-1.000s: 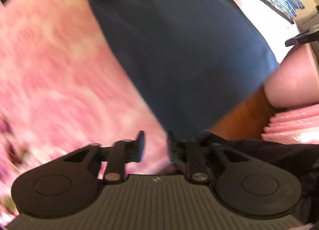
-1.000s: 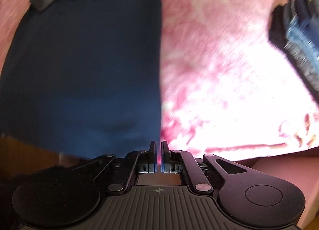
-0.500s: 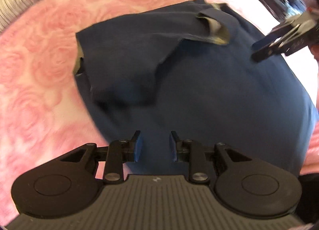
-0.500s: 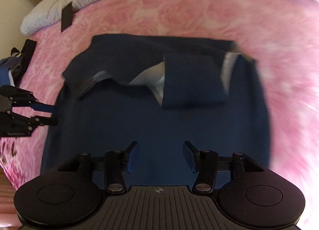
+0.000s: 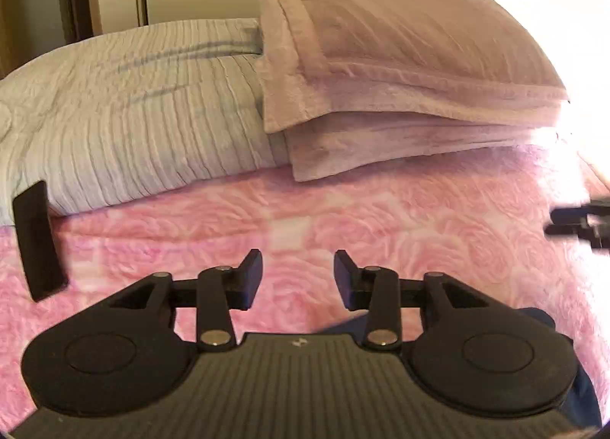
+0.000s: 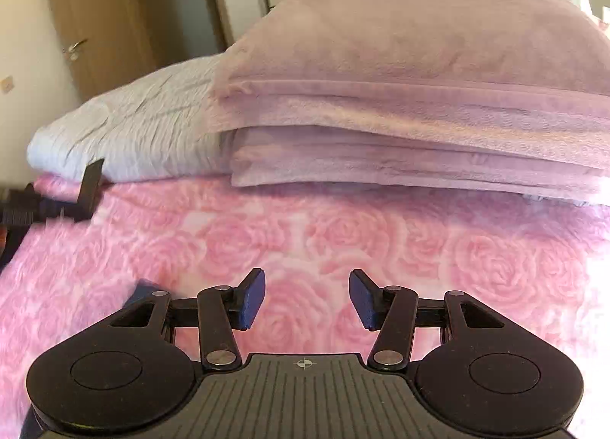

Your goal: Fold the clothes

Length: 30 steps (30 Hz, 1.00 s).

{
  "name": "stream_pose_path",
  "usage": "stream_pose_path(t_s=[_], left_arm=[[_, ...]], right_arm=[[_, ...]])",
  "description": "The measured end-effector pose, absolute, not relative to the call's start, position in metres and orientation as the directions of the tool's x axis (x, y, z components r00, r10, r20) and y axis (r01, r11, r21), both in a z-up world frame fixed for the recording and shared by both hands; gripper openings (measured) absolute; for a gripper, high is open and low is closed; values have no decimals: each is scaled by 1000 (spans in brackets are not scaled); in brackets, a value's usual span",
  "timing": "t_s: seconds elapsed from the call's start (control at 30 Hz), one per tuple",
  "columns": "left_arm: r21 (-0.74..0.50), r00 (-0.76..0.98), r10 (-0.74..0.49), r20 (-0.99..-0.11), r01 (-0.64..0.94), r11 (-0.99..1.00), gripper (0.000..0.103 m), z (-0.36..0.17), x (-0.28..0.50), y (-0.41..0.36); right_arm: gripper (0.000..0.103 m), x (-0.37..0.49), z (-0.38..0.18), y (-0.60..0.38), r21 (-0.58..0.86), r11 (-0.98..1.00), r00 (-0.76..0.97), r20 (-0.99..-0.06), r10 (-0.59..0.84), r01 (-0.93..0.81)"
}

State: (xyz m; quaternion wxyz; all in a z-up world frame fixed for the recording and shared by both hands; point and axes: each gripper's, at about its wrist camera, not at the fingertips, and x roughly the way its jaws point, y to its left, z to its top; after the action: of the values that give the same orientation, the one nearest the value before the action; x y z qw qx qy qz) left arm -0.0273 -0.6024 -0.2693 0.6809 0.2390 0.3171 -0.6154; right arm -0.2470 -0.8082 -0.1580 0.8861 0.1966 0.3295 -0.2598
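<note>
While both cameras look level across the bed toward the folded mauve blanket [image 5: 400,58], the left tongs [image 5: 298,279] and the right tongs [image 6: 307,298] stand with fingers apart and nothing between them. Task item, a dark blue garment [image 5: 541,319], shows only as slivers: below and right of the left tongs, and at the near left of the right tongs [image 6: 139,292], well short of the blanket on the pink rose-patterned bedspread [image 6: 343,233]. Its fold state cannot be read (too little in view). Judgement: raised, level, empty tongs fit either a pause between folds or a finished garment being left; the pictures do not settle which. A grey ribbed pillow [image 5: 126,111] lies left of the blanket; a black strip [image 5: 38,241] sits at its near edge.
</note>
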Motion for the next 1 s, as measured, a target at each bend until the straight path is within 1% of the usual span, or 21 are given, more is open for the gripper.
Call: stream_pose_path(t_s=[0.07,0.2,0.3,0.37,0.47,0.5,0.53,0.6,0.63,0.67,0.7,0.8,0.83,0.87,0.9,0.93,0.97,1.0], left_arm=[[-55,15,-641,-767,995,89,40,-282,-31,-591],[-46,-55,-496,-867,998,-30,41,-327,-49,-574],[-99,-114,-462,-880,993,-57,43,-347,-51,-576],[-124,-124,-452,-883,992,-30,50,-357,-44,-588],[-126,-107,-434,-894,992,15,51,-372,-36,-613],[-147,-119,-421,-899,989,34,51,-376,-32,-619],[-174,-138,-414,-900,983,51,51,-380,-28,-623],[-229,-182,-417,-891,971,64,50,-384,-24,-629],[-262,-213,-423,-881,963,62,47,-385,-25,-632],[-295,-243,-428,-871,954,59,41,-386,-26,-634],[-323,-271,-424,-864,945,54,39,-386,-27,-635],[-381,-336,-385,-859,923,45,34,-391,-31,-639],[-381,-340,-365,-867,924,43,24,-392,-34,-641],[-377,-341,-354,-871,926,36,7,-392,-36,-642],[-371,-336,-366,-868,928,27,0,-389,-37,-643],[-368,-325,-417,-849,929,25,0,-380,-35,-642],[-381,-313,-510,-801,924,31,0,-366,-28,-639],[-393,-297,-591,-750,919,38,0,-353,-21,-637]], right_arm=[[53,-255,-176,-799,211,781,633,-720,-282,588],[53,-269,-212,-781,278,760,601,-778,-180,587],[53,-281,-237,-771,334,735,582,-807,-101,591],[53,-288,-241,-782,419,682,608,-793,-47,600],[53,-289,-257,-807,569,559,644,-761,79,604],[53,-290,-262,-815,617,510,657,-743,129,599],[52,-289,-266,-819,669,464,672,-716,189,581],[52,-286,-267,-821,751,399,719,-643,264,525],[52,-286,-264,-820,791,374,752,-595,285,484],[52,-286,-262,-820,824,348,781,-549,299,446],[52,-287,-262,-820,846,324,803,-516,297,424],[52,-288,-268,-824,865,257,828,-492,269,431],[52,-286,-272,-827,863,241,826,-498,263,443],[52,-283,-275,-830,859,233,823,-506,256,456],[52,-280,-278,-834,856,226,822,-512,249,465],[52,-277,-278,-839,858,227,828,-507,239,461],[52,-274,-272,-844,867,242,849,-485,211,435],[52,-274,-257,-849,878,285,885,-438,155,384]])
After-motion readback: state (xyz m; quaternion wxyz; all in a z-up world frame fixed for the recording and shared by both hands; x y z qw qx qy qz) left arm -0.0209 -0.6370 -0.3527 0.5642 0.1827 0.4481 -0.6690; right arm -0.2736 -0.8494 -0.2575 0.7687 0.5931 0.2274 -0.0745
